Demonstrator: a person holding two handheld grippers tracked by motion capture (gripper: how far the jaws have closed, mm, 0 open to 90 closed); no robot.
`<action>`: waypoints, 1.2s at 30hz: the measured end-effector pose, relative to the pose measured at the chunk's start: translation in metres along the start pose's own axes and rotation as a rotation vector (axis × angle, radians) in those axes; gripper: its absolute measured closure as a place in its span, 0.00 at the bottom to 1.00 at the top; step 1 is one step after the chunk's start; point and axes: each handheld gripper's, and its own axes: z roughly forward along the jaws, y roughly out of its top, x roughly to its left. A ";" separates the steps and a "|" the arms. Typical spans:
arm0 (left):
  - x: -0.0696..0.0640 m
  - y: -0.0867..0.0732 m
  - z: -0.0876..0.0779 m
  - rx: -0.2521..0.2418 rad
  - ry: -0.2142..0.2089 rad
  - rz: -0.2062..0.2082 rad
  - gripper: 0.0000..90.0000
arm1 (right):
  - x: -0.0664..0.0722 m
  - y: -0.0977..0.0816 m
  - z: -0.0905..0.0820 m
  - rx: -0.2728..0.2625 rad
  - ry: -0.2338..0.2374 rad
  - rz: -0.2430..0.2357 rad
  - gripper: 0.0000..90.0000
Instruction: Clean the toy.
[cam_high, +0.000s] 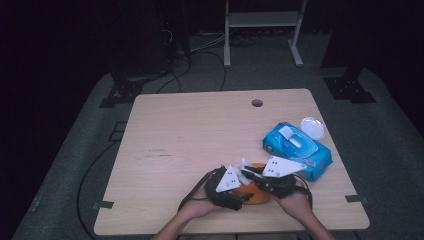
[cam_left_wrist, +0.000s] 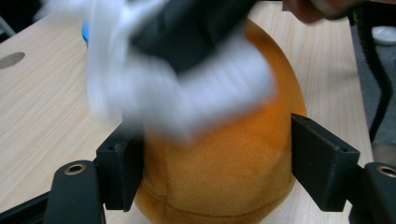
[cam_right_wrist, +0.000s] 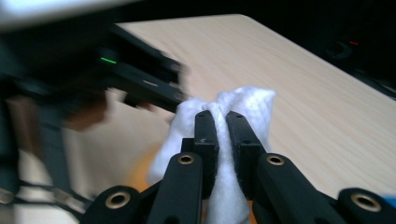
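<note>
Orange plush ball (cam_left_wrist: 224, 172) clamped between left gripper (cam_left_wrist: 215, 168) jaws, right gripper (cam_right_wrist: 222, 121) jaws pinching white wipe (cam_right_wrist: 247, 100) over it, blue wipe pack (cam_high: 297, 145) open on desk (cam_high: 190, 130), round clear lid (cam_high: 312, 127) beside it.

Both forearms enter from the near edge; left gripper (cam_high: 239, 189) jaws half spread, right gripper (cam_high: 248, 172) jaws pinched together

Light wood table (cam_high: 190, 130) on grey carpet (cam_high: 395, 150), with a round cable hole (cam_high: 257, 103) near its far edge. Beyond the table: white metal stand (cam_high: 262, 20), black cables (cam_high: 195, 55) on the floor (room dark behind). Black floor brackets (cam_high: 348, 89) flank the table's far corners.
</note>
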 end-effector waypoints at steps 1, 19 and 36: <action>0.001 -0.001 -0.001 -0.004 -0.007 -0.005 0.29 | -0.006 -0.002 -0.003 0.008 -0.023 0.012 0.92; 0.006 -0.001 -0.004 -0.004 -0.070 -0.086 0.30 | -0.004 -0.004 -0.007 0.027 -0.021 0.024 0.92; 0.016 -0.005 -0.011 -0.019 -0.102 -0.099 0.28 | -0.008 -0.018 -0.021 -0.045 -0.020 0.073 0.92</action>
